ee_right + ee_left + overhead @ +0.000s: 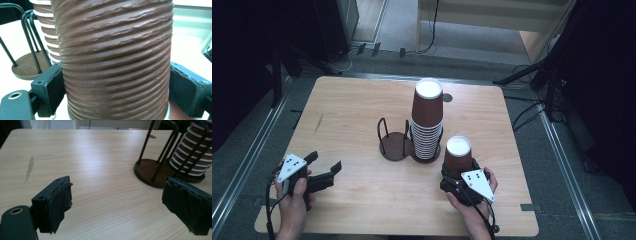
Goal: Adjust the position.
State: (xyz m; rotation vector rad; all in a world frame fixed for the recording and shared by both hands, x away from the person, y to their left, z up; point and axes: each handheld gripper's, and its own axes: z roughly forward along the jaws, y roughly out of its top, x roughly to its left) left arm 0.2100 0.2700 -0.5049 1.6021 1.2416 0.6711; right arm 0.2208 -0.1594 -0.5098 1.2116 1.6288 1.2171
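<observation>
A single brown ribbed paper cup (458,154) stands upside down, white bottom up, near the table's front right. My right gripper (458,176) is shut on its lower part; in the right gripper view both black pads (51,87) press the cup (115,50) from either side. Whether its rim rests on the table I cannot tell. A tall stack of the same cups (427,120), also upside down, fills the right bay of a dark wire cup holder (393,146); the left bay is empty. At the front left, my left gripper (324,161) is open with nothing between its pads (58,205).
The wooden table (347,105) has a faint grey smear (30,167) at its left and a small dark disc (447,97) behind the stack. Black stands and cables line the floor beyond the far edge. The holder's wire posts (160,147) rise ahead of the left gripper.
</observation>
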